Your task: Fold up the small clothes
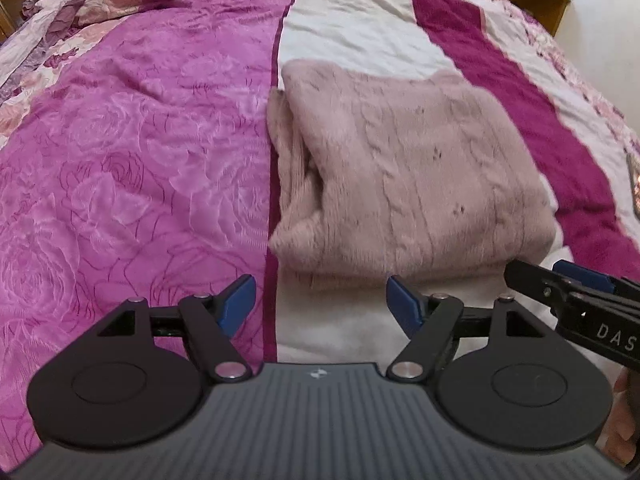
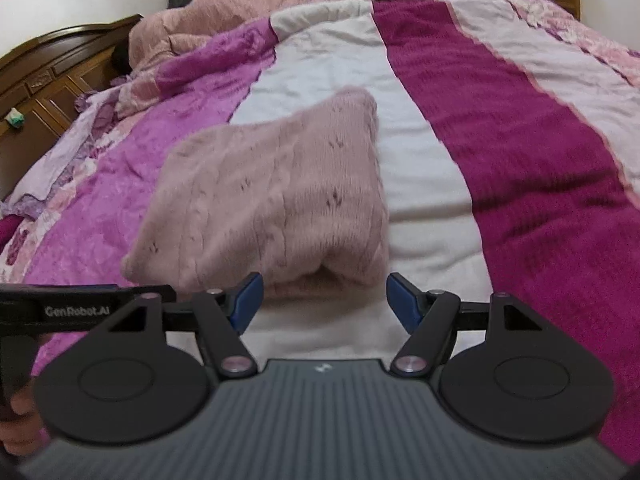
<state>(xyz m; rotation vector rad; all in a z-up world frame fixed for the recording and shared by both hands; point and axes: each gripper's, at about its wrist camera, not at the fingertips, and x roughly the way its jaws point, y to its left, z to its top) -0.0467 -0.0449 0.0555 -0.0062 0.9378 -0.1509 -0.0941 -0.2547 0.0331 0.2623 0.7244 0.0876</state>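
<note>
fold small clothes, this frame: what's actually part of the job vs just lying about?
Part of the job:
- pink sweater, folded, on the white stripe
- left gripper, open, empty
- right gripper, open, empty

Lying about:
- quilt, the work surface
- rumpled pink blanket at the far end
- wooden headboard

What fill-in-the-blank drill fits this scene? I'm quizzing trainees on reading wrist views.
1. The pink sweater on the bed lies ____.
2. The left gripper has its jaws ____.
3. The right gripper holds ____.
4. The sweater rests mostly on the bedspread's ____ stripe.

Missing words: folded; open; nothing; white
</note>
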